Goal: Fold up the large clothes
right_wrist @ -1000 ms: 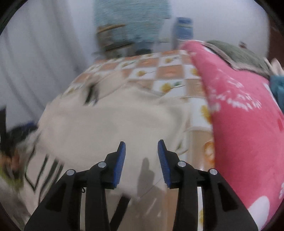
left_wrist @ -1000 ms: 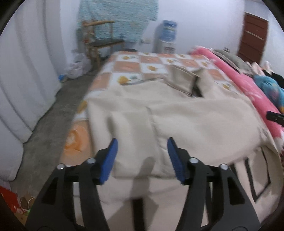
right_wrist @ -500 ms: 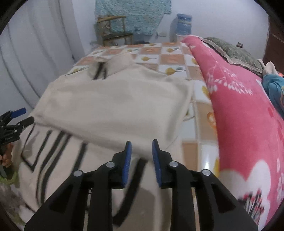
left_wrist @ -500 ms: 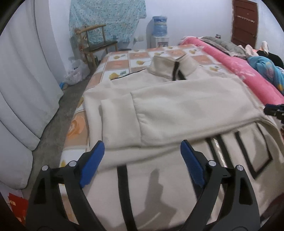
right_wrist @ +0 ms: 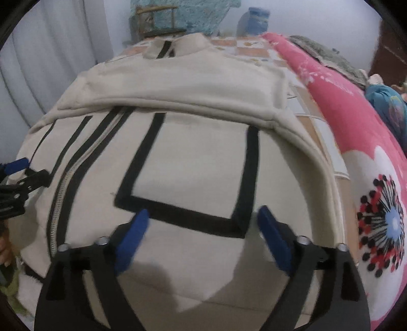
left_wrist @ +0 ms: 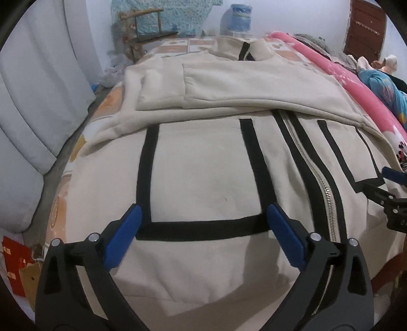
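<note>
Since a second ago both views have come down and back toward the near hem of the cream jacket (left_wrist: pixel 203 173), so the black-outlined pocket panels now fill the frames where the folded-over sleeves did before. The left hand-held gripper (left_wrist: pixel 203 235) has just been opening and its blue fingers (left_wrist: pixel 122 239) now stand wide apart above the left pocket outline, with nothing pinched between them. The right hand-held gripper (right_wrist: pixel 203 238) has likewise just been opening; its jaws are spread wide over the right pocket outline, empty, the cloth lying flat beneath.

The jacket lies front-up on the bed (left_wrist: pixel 106 101), collar (left_wrist: pixel 239 47) at the far end, zipper (left_wrist: pixel 323 183) running down its middle. Both sleeves are folded across the chest, forming a cream band (right_wrist: pixel 178 84) over the upper half. A pink blanket (right_wrist: pixel 356 122) lies along the jacket's right side, just beside it. In the left view the right tool's tip shows at the right edge; in the right view the left tool's tip shows at the left edge. A water dispenser bottle (left_wrist: pixel 236 15) and a wooden chair (left_wrist: pixel 145 28) stand beyond the bed, by the wall
</note>
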A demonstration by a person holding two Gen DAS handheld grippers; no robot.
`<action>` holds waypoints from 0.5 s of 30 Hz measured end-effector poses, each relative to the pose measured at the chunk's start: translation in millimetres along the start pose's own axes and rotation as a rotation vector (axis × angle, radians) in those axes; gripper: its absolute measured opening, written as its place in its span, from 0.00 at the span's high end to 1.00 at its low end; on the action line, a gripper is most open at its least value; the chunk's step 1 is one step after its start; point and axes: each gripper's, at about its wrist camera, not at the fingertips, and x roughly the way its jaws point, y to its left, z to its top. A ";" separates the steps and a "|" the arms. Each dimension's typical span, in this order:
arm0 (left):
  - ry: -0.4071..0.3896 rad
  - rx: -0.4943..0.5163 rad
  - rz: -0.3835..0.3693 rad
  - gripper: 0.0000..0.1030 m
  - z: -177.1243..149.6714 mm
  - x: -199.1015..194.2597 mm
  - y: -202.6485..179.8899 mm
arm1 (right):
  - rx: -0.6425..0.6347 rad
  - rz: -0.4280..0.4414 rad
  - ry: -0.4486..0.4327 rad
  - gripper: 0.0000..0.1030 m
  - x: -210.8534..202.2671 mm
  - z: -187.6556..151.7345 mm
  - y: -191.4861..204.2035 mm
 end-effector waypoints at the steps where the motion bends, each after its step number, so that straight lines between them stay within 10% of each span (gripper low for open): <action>1: 0.004 -0.006 -0.003 0.07 0.4 0.3 1.1 | 0.009 0.008 0.005 0.12 1.0 0.9 -2.6; 15: 0.025 -0.041 0.023 0.07 1.6 0.1 -2.4 | 0.048 -0.002 -0.024 0.06 1.5 -5.5 -6.5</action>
